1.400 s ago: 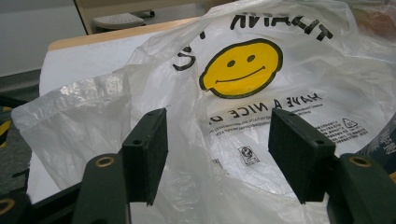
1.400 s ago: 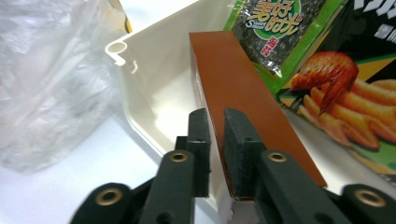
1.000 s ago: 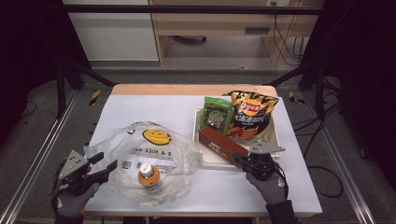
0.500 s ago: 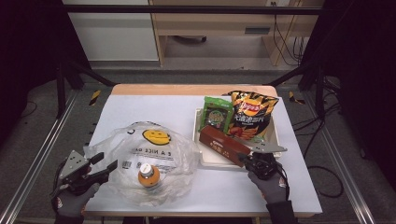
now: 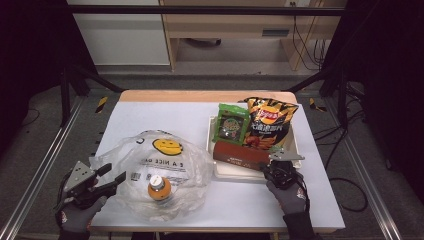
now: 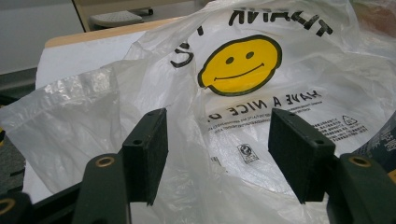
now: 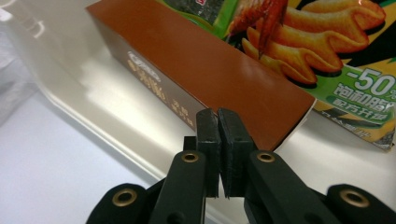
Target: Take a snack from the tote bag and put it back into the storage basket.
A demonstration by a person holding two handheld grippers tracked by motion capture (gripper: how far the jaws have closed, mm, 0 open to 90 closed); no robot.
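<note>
A clear plastic bag [image 5: 170, 162] printed with a yellow smiley lies on the white table, and an orange-capped bottle [image 5: 159, 189] sits inside it. My left gripper [image 5: 114, 174] stands open at the bag's left edge. In the left gripper view its jaws [image 6: 219, 149] straddle loose plastic of the bag [image 6: 280, 60] without pressing it. My right gripper [image 5: 267, 169] is at the front of the white tray [image 5: 250, 174], its tips at the brown box [image 5: 240, 154]. In the right gripper view the gripper [image 7: 218, 126] is shut with nothing between its pads, right before the brown box [image 7: 219, 70].
In the tray, behind the box, lie an orange chips bag [image 5: 270, 122] and a green packet [image 5: 231, 122]. The chips bag [image 7: 336, 51] is close behind the box in the right gripper view. Bare table lies behind the plastic bag. Metal rails run along both table sides.
My right gripper has shifted slightly at the tray's front edge, still shut. The left gripper and the bag have stayed as they were.
</note>
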